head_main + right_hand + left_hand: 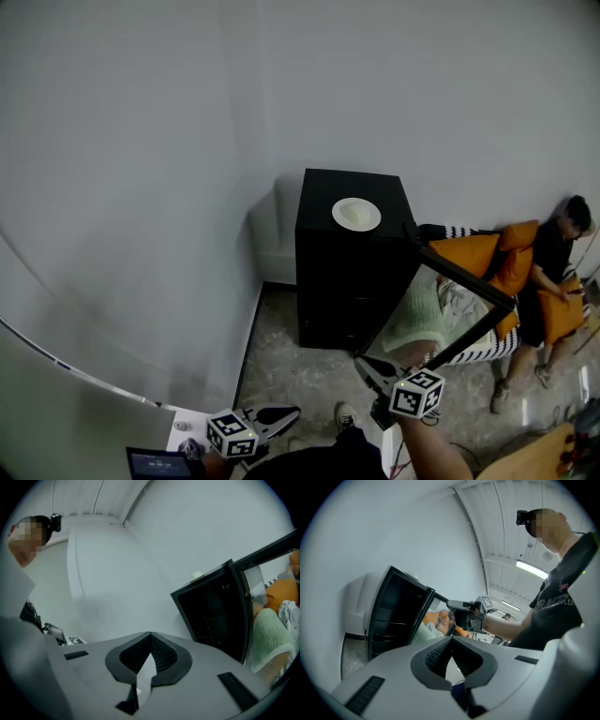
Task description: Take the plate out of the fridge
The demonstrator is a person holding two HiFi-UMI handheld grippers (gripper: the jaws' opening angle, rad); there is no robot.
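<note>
A white plate (356, 214) lies on top of the black mini fridge (349, 272), not inside it; in the right gripper view the plate (196, 575) is a pale speck on the fridge top. The fridge door (441, 309) stands open to the right, and its glossy face mirrors the room. My right gripper (364, 364) is shut with nothing in it, low by the door's near corner. It also shows in the left gripper view as the right gripper (452, 605). My left gripper (292, 411) is shut and empty, nearer me, left of the fridge front.
A person (553, 272) lies on a striped sofa (487, 342) with orange cushions (469, 253) right of the fridge. White walls meet in a corner behind it. A small screen device (155, 461) rests on a white surface (183, 427) at bottom left. The floor (300, 375) is speckled stone.
</note>
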